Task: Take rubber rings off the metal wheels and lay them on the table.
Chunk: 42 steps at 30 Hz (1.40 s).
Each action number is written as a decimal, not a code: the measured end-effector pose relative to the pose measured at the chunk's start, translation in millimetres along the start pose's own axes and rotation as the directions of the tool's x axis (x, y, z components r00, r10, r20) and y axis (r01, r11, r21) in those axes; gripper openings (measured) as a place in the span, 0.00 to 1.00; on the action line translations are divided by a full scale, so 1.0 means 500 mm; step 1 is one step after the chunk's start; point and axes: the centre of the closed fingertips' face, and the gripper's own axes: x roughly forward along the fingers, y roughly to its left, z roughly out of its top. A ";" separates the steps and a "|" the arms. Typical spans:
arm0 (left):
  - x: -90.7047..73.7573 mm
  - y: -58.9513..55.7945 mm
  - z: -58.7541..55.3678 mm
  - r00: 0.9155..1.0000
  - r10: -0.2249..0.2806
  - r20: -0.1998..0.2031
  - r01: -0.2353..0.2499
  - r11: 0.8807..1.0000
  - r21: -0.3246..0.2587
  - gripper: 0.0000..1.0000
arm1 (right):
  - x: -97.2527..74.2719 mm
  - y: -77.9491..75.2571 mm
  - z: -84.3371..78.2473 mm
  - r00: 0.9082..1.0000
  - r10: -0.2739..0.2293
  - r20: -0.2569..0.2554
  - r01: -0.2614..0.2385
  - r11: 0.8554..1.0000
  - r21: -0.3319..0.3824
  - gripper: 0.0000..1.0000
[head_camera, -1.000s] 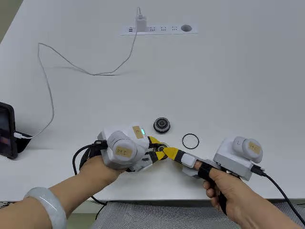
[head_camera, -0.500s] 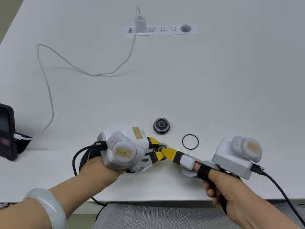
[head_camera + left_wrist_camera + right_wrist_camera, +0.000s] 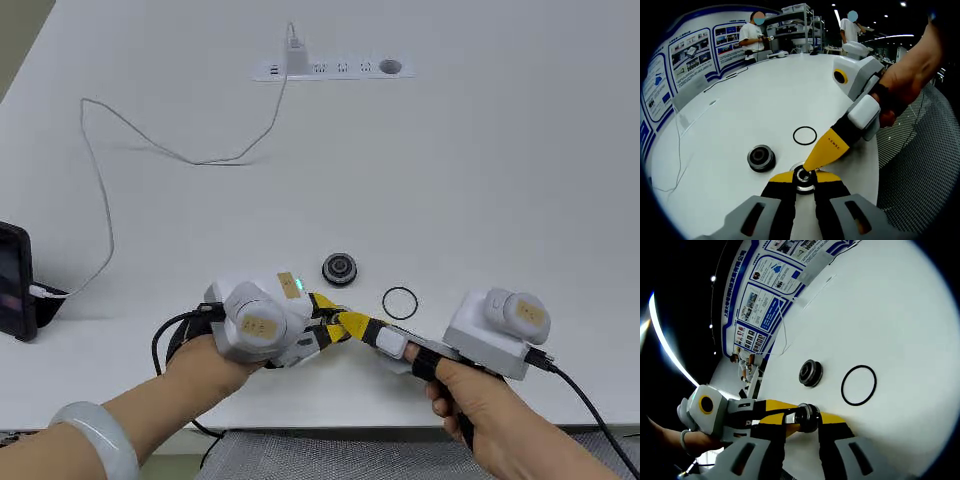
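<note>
**Slip risk at the pinch**

Head view: your left gripper (image 3: 326, 316) and right gripper (image 3: 345, 320) meet tip to tip above the table's (image 3: 480, 180) near edge. The free wheel (image 3: 340, 268) and loose ring (image 3: 400, 303) lie just beyond.

Left gripper view: left jaws clamp the wheel (image 3: 803, 177), and the right tip touches its rim.

Right gripper view: right jaws are closed on the wheel. How deep they bite, can't tell. If you pull on a shallow bite it slips, or the wheel twists out over the edge.

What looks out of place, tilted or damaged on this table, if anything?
Nothing stands out. One rubber ring lies flat and round on the white table, apart from the loose wheel beside it. The left gripper holds a second wheel, and the right gripper meets it. No spill or damage shows.
</note>
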 end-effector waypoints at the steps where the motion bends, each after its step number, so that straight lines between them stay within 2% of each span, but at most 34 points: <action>1: 0.000 0.000 0.000 1.000 0.000 0.000 0.000 1.000 -0.001 0.13 | 0.000 -0.003 -0.003 1.000 -0.005 -0.003 0.005 1.000 0.005 0.27; 12: 0.000 0.001 0.000 1.000 0.002 0.006 -0.002 1.000 -0.006 0.13 | -0.001 0.005 -0.005 1.000 0.019 0.000 -0.019 0.998 0.058 0.29; 16: 0.001 0.001 -0.001 1.000 0.003 0.007 -0.002 1.000 -0.009 0.13 | -0.005 0.012 -0.010 1.000 0.024 -0.015 -0.024 0.999 0.038 0.33; 19: 0.001 0.002 -0.001 1.000 0.004 0.007 -0.004 1.000 -0.009 0.13 | -0.007 0.016 -0.015 0.999 0.034 -0.018 -0.033 0.999 0.035 0.29; 32: 0.000 0.000 0.000 1.000 0.003 0.002 -0.003 1.000 -0.004 0.13 | -0.007 0.019 -0.010 0.999 0.031 -0.022 -0.031 1.000 0.001 0.32; 42: 0.000 0.000 0.000 1.000 -0.001 0.002 0.001 1.000 -0.001 0.13 | -0.013 0.017 -0.009 0.999 0.027 -0.020 -0.027 1.000 -0.008 0.30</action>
